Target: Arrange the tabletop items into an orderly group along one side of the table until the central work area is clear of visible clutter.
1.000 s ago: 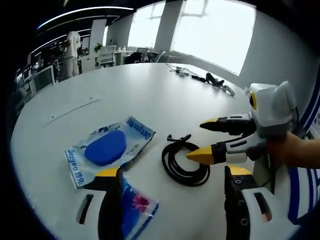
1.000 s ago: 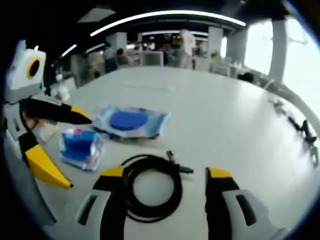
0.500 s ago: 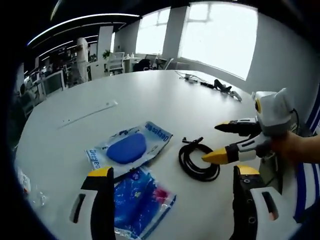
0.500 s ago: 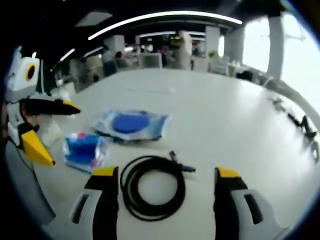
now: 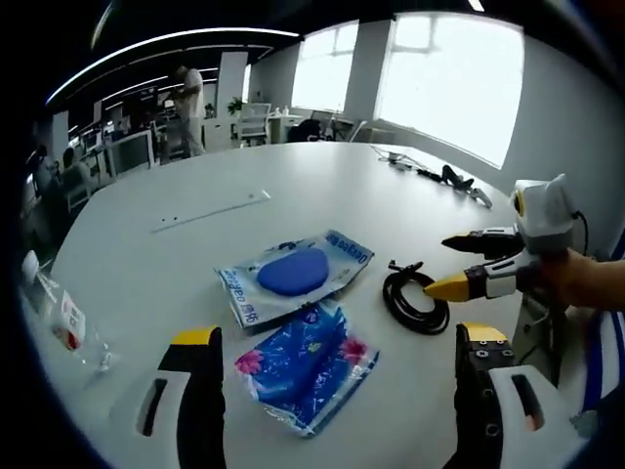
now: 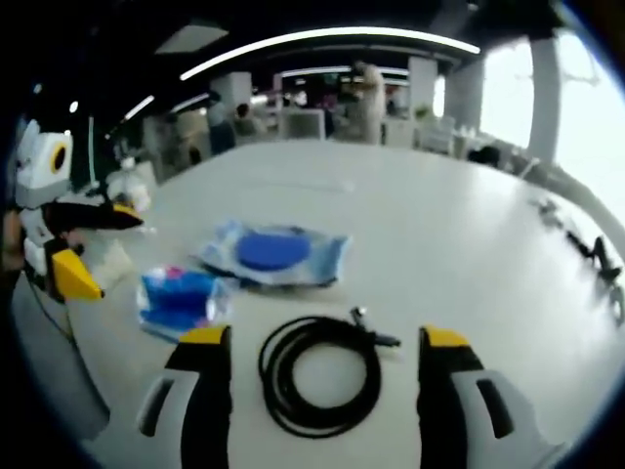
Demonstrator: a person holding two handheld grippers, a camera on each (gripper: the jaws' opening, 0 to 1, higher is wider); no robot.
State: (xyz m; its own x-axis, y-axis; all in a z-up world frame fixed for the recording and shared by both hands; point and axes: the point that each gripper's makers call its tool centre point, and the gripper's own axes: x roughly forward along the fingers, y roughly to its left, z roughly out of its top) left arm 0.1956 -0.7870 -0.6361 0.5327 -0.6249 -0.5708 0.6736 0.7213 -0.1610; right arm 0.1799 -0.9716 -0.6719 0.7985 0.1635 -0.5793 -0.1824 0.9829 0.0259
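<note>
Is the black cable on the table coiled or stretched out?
Coiled. The black cable lies in a round loop on the table, with one plug end sticking out.

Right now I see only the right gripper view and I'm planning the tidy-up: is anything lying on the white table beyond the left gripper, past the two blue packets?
Observer: Yes. A small red-and-white packet lies near the white table edge, off to the left gripper's left.
Operator: Is the nearer blue packet plain?
Observer: No. The crinkled blue plastic packet carries pink flower prints.
Operator: And the other one?
Observer: The clear packet with the blue oval pad has blue lettering along its edges.
</note>
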